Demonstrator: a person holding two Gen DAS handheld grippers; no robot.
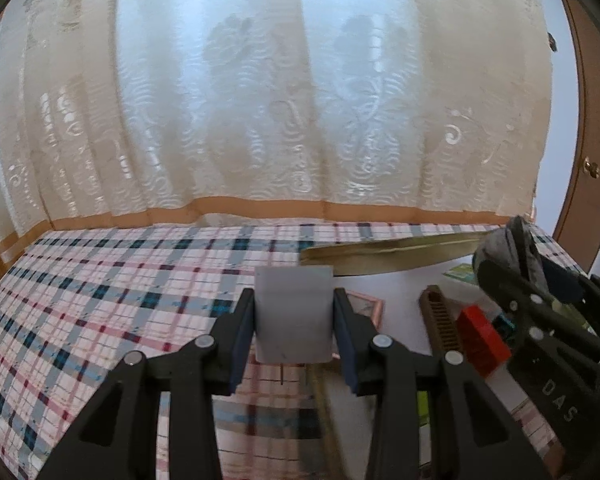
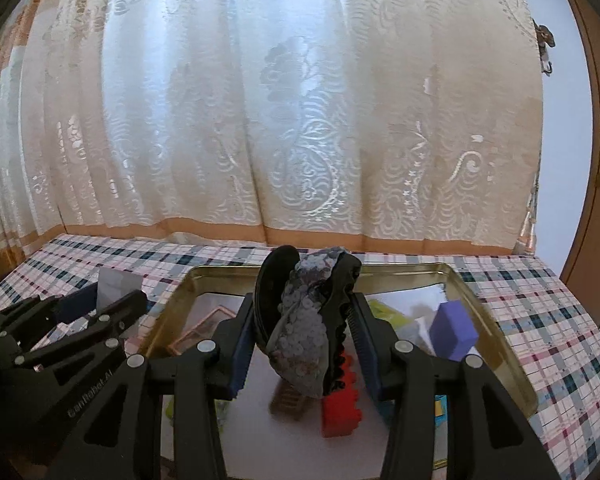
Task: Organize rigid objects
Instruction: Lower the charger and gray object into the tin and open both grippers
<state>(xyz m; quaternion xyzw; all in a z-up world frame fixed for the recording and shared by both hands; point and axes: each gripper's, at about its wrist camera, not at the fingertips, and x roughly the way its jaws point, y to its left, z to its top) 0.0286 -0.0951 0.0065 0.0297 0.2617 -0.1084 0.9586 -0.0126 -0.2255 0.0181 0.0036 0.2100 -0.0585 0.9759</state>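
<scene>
Jaws first: the left gripper [image 1: 294, 338] had its two blue-padded jaws clamped flat against the sides of a pale grey block [image 1: 294, 312], holding it upright and clear of the plaid cloth. That square side-on grip suited a hard, flat-faced thing, and I'd judge it was carried that way so it could be set down level. Over on the right, the right gripper [image 2: 302, 344] had its jaws squeezed on a black hair clip [image 2: 300, 316] dressed with grey sequinned fabric, pinched low so the bulk stood up above the pads.

Just beyond and below that clip sat the gold tray [image 2: 496, 344] on the checked counter [image 2: 548, 320], and that looked like the collecting spot. Inside it lay a red toothed brick [image 2: 340, 412], a brown comb-like piece [image 2: 286, 400] just beside it, a purple block [image 2: 454, 332] toward the right wall, a small pink-framed picture [image 2: 204, 324] at the left, and some yellow-green bits I couldn't identify. Everything stiff had been gathered on the tray's white liner.

From the left wrist view the tray's rim [image 1: 380, 254] ran off to the right, so the grey block hung near the tray's left edge, not yet in it. My read: both pieces were headed for the tray, the clip nearest to release, and the open liner between brick and frame seemed the safest landing.

Far back, a lace curtain [image 2: 300, 120] with a tan hem closed the scene.
</scene>
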